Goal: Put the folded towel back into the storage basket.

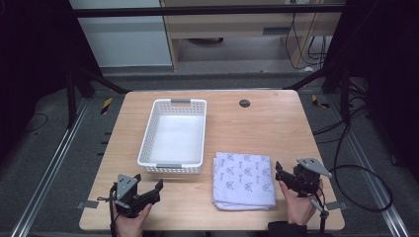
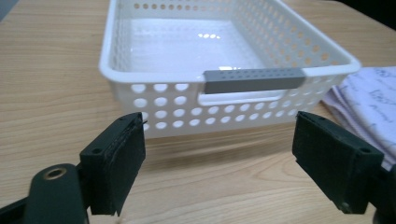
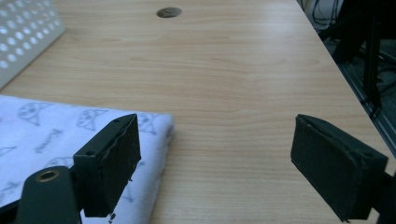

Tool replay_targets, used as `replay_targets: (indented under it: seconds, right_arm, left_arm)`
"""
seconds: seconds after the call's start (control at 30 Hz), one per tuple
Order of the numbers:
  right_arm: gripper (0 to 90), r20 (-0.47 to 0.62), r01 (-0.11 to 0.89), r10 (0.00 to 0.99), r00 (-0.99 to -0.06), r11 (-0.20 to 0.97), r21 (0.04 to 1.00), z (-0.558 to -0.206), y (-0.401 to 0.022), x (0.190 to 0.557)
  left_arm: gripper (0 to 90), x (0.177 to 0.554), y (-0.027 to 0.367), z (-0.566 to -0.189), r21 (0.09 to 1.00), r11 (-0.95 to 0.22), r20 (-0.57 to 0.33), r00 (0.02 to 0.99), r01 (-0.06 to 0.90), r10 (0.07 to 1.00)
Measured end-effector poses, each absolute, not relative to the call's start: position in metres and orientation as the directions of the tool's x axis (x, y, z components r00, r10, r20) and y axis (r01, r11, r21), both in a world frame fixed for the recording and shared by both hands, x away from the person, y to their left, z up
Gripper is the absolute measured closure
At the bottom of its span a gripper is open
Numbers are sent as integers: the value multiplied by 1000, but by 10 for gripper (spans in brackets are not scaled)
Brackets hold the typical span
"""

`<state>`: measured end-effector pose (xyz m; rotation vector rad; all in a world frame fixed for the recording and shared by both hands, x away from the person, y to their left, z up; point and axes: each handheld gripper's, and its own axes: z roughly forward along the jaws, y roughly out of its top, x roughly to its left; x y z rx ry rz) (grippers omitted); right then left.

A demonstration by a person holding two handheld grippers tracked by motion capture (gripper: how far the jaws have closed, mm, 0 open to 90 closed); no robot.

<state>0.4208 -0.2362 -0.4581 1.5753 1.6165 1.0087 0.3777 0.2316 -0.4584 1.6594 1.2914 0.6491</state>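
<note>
The left claw (image 1: 148,190) hangs with its jaws wide apart and empty near the desk's (image 1: 257,128) front left corner, facing the white perforated basket (image 1: 174,136). The right claw (image 1: 286,175), equally spread, sits just beside the folded printed cloth (image 1: 243,180) near the front edge.

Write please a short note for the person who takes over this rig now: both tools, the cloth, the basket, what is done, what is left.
Left tool: open, holds nothing, near the white basket.
Right tool: open, holds nothing, beside the right edge of the folded cloth.
Cloth lies folded on the table, right of the basket, which has nothing in it.
Done: nothing gripped yet.
Left: probably grip the cloth and lay it in the basket.
</note>
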Motion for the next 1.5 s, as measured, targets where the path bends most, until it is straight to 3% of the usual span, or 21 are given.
replay_targets:
  seconds: [0.27, 0.57, 0.9, 1.5]
  right_arm:
    - [149, 62, 479, 981, -183, 35, 877, -451, -225, 419]
    - [225, 87, 470, 956, -280, 58, 881, -445, -227, 421]
    - [257, 104, 445, 936, -337, 61, 893, -437, -223, 429]
    - [305, 118, 540, 925, -361, 104, 835, -449, -217, 455]
  left_arm:
    - [169, 379, 207, -461, 871, -94, -113, 383, 482, 917]
    - [205, 379, 180, -463, 871, -111, -117, 422, 478, 899]
    - [234, 382, 148, -468, 854, -164, -121, 496, 493, 860]
    - [295, 396, 102, -474, 822, -225, -125, 551, 523, 825]
